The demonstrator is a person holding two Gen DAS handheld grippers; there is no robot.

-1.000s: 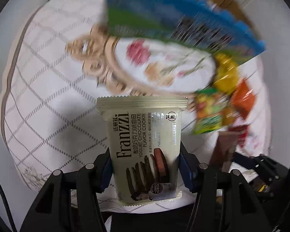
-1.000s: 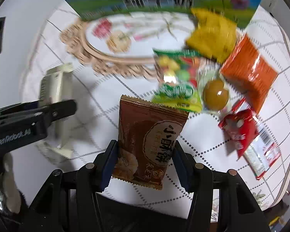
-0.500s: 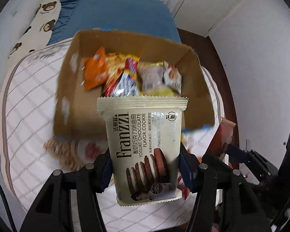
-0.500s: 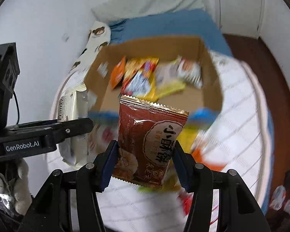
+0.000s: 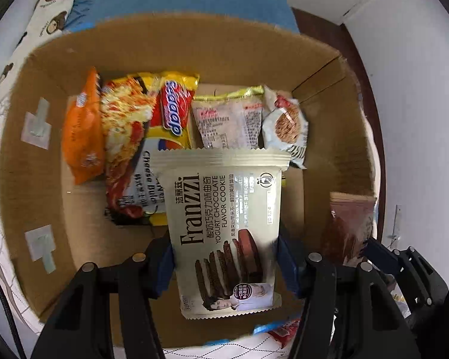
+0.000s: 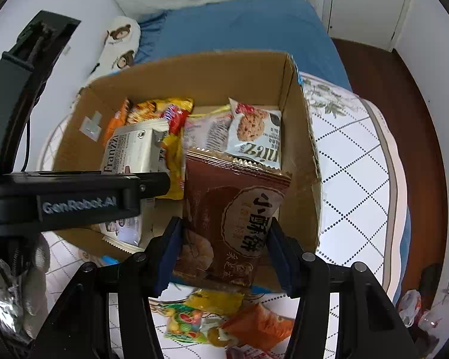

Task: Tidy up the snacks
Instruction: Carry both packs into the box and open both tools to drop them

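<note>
- The cardboard box is already half stocked: an orange packet leans at the left, next to it a red and yellow cheese-snack bag, then a pale foil packet and a white cookie packet along the far wall.
- So the back of the box is pretty crowded; bare cardboard floor shows on the near side.
- Outside the box, on the white quilted cover, a few loose snacks lie by the near wall: a yellow one, a green candy bag and an orange packet.
- Blue bedding and a bear-print pillow sit behind the box.
- Left gripper points steeply down over the box, its blue pads pinching the cream Franzzi cookie pack by its sides, pack upright above the box floor.
- Right gripper is just beside it, also aimed steeply down, clamped on the brown biscuit packet, which hangs over the box's right half near its near wall.
- A gloved hand shows at the lower left of the right wrist view, under the left gripper.
</note>
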